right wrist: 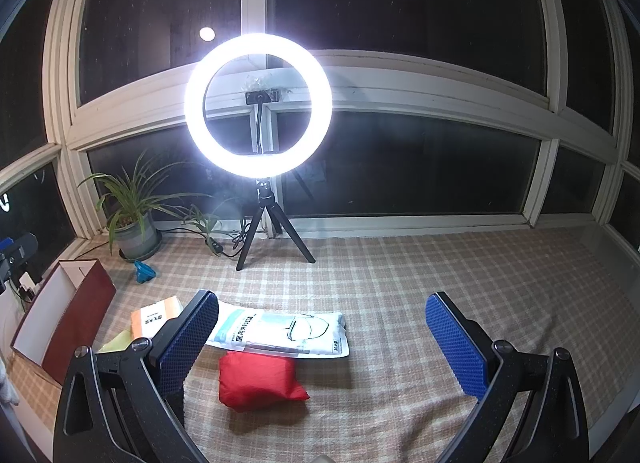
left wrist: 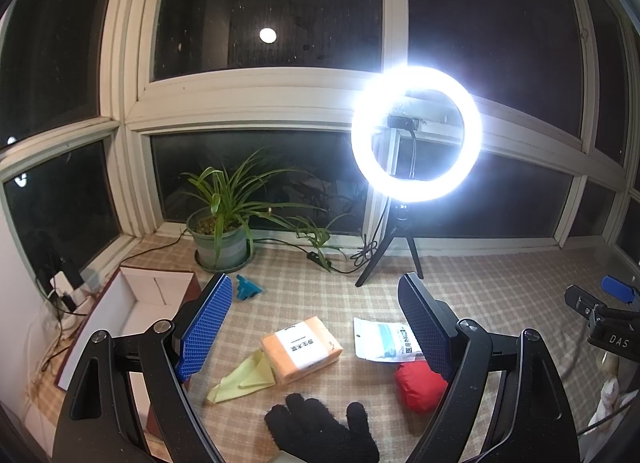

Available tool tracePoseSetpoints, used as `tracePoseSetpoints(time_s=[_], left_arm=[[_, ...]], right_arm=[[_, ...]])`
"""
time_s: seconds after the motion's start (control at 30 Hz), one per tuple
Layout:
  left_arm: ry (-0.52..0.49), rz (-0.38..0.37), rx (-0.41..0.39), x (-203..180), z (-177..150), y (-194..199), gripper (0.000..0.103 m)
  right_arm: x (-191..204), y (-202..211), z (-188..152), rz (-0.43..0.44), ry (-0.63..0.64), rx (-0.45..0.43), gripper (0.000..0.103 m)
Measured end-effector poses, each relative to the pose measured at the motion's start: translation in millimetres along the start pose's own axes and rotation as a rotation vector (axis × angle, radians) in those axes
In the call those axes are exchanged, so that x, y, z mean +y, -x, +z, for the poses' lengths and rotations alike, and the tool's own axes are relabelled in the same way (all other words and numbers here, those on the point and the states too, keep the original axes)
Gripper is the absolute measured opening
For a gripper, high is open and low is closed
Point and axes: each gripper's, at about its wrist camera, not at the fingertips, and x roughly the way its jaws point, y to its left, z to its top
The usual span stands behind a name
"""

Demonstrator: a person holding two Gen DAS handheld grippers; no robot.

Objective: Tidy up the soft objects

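Here black glove point(left wrist: 320, 429) below wide-apart left tool point(left wrist: 316, 327).

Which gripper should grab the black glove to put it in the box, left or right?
Left, probably. The black glove lies just below the open left gripper, with the box on that same side. The right gripper, also open, faces the red pouch; its view lacks the glove.

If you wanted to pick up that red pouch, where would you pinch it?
Probably from above, across the puffy middle of the red pouch. It lies flat on the checked cloth, soft and bulging, so open fingers can straddle it and squeeze its left and right sides. The right gripper hangs nearest and is open; the mask packet just behind it should be avoided.
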Motion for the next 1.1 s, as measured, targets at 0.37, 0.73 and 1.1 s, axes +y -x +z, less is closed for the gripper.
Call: tracePoseSetpoints(time_s=[0.37,0.73,1.1], left_arm=[[0.011,0.001,0.035,2.9,-6.0,-9.5,0.085],[0.037,0.009,0.136,13.9,-29.8,-26.4,0.085],[0.115,0.002,0.308,37.1,-72.7,-47.1,0.085]], right_arm=[[7.0,-7.5,-1.1,0.004,0.015,0.019,0.102],[23.2,-22.2,-7.1,0.035,0.052,0.058,0.102],[50.0,-56.7,-26.9,0.171,0.104,0.17,0.102]])
